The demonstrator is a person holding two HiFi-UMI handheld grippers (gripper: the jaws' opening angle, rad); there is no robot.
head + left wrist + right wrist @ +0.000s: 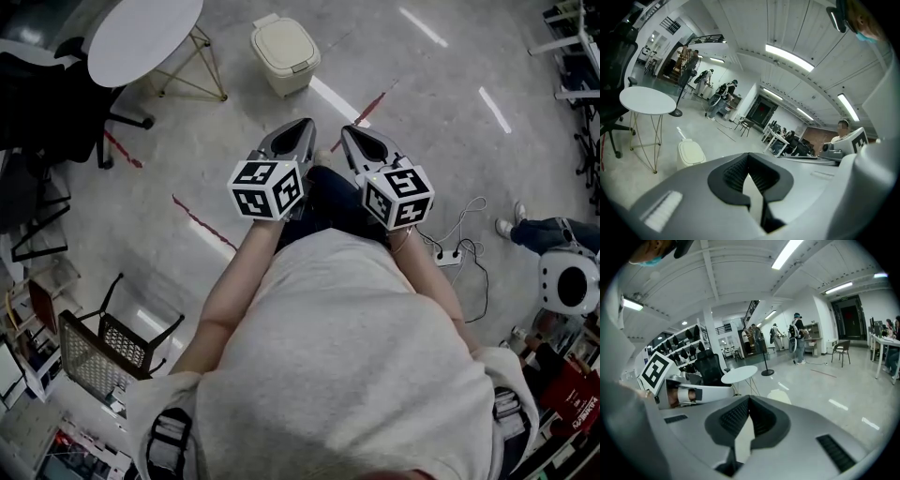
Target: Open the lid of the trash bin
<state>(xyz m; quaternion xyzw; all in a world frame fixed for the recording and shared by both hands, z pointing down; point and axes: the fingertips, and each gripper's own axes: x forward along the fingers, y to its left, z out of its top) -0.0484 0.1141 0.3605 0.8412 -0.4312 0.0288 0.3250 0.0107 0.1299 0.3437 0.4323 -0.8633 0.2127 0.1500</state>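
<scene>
The left gripper (300,127) and right gripper (352,133) are hovering close to the body, fingers closed on nothing. Well ahead, the trash bin (285,54) is sitting on the floor, lid down. Reaching it is likely coming first.

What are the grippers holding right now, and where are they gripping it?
Nothing. The left gripper and the right gripper both have their jaws closed on empty air, and both are apart from the bin.

Both forearms (234,281) reach forward, side by side. The left gripper (302,124) and right gripper (349,131) point ahead, fingers (733,176) pressed together, holding nothing.
</scene>
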